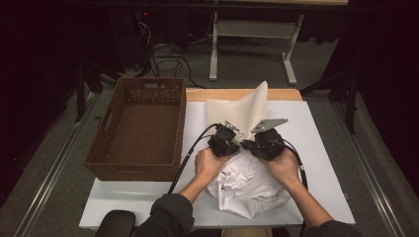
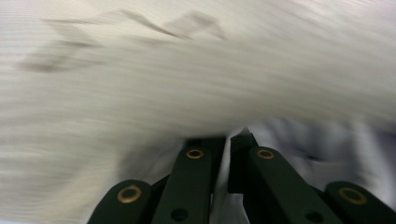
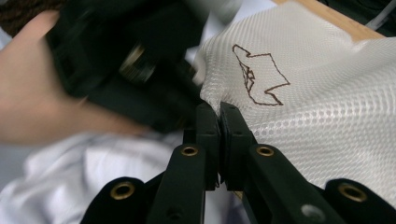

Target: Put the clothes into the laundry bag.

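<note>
A cream mesh bag [image 1: 249, 106] stands up from the table, its top corner raised. In the right gripper view its weave [image 3: 322, 107] bears a brown outline mark [image 3: 259, 74]. My right gripper [image 3: 219, 109] is shut on the bag's edge. My left gripper [image 2: 229, 140] is shut too, with a thin strip of fabric between its jaws and the blurred mesh [image 2: 187, 84] draped over them. From above, the left gripper [image 1: 231, 133] and right gripper [image 1: 253, 142] sit close together at the bag's lower edge. A crumpled white garment [image 1: 247, 185] lies under both hands.
A brown woven basket [image 1: 141, 128] stands at the table's left side. The white tabletop [image 1: 321, 148] extends to the right of the hands, with a wooden edge [image 1: 217, 94] at the back. Cables [image 1: 190, 153] trail from the grippers toward the front.
</note>
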A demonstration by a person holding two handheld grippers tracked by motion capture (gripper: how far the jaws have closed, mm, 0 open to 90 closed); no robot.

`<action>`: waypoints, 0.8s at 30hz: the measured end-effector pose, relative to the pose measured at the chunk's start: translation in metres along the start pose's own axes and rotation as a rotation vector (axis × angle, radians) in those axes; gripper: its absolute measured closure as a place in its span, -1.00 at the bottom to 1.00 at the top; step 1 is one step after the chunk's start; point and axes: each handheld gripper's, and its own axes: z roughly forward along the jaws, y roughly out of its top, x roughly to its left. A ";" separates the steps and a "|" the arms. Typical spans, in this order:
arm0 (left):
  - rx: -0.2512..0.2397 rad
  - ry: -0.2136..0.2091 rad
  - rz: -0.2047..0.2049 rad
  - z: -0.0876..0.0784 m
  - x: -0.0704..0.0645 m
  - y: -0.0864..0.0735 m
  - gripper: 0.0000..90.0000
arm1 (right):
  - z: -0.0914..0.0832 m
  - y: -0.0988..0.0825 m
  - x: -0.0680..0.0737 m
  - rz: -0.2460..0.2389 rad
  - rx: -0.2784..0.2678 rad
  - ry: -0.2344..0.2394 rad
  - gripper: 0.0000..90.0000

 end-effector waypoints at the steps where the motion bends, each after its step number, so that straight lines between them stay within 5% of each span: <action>1: -0.002 0.006 -0.006 0.001 0.002 0.000 0.98 | 0.000 -0.003 0.000 0.002 0.012 -0.004 0.97; 5: 0.006 -0.012 0.020 0.002 -0.001 -0.001 0.95 | 0.002 -0.009 -0.003 0.028 0.023 -0.001 0.97; 12: 0.011 -0.042 0.082 -0.034 -0.003 -0.004 0.35 | 0.003 -0.011 -0.012 0.046 0.028 -0.031 0.97; 17: 0.012 0.011 0.087 -0.059 0.003 -0.007 0.23 | 0.003 -0.012 -0.014 0.053 0.021 -0.039 0.97; 24: 0.047 0.021 0.011 -0.035 0.019 -0.006 0.18 | 0.000 -0.009 -0.015 0.061 0.029 -0.058 0.97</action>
